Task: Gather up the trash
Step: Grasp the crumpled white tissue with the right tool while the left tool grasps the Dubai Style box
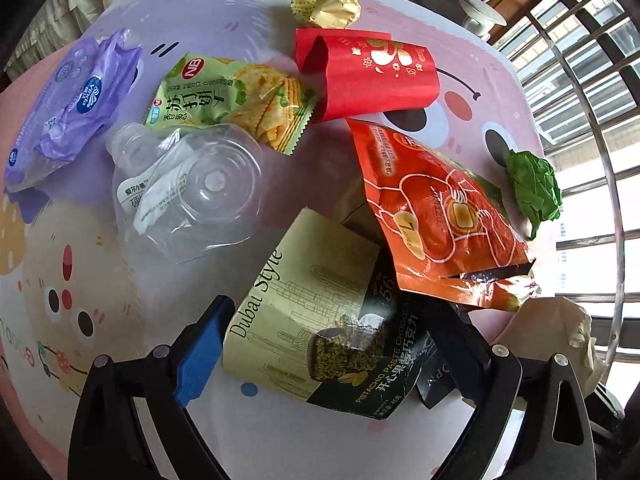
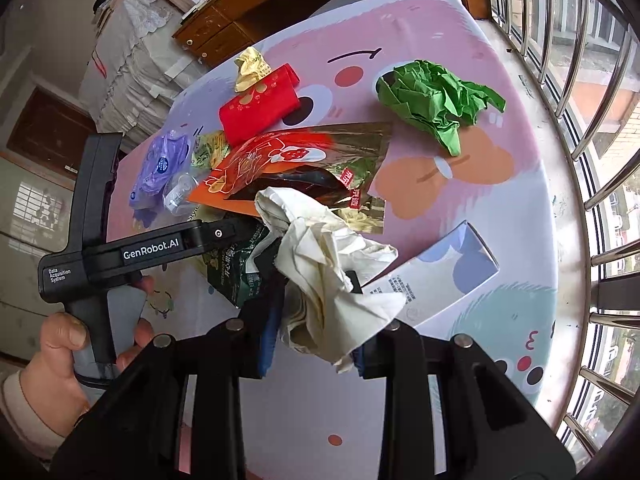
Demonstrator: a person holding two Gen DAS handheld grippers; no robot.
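**Both grippers at the near edge of the trash pile**

Your right gripper (image 2: 316,344) has its jaws closed on a crumpled white tissue (image 2: 332,276), held above the near part of the table (image 2: 540,200). Your left gripper (image 1: 320,344) straddles the chocolate wrapper (image 1: 304,320), blue pads spread wide on either side of it; whether they touch it, you cannot tell. Your left hand (image 2: 76,356) grips that tool's handle, low at the left of the right wrist view.

An orange snack bag (image 1: 436,216) overlaps the wrapper's far side. Left of it lies a clear plastic bottle (image 1: 192,188); beyond are a green cracker packet (image 1: 236,100), a purple wipes pack (image 1: 68,108), a red envelope (image 1: 368,72) and a yellow paper ball (image 1: 326,0). A green paper wad (image 2: 436,100) sits far right, a pale carton (image 2: 440,276) near right.
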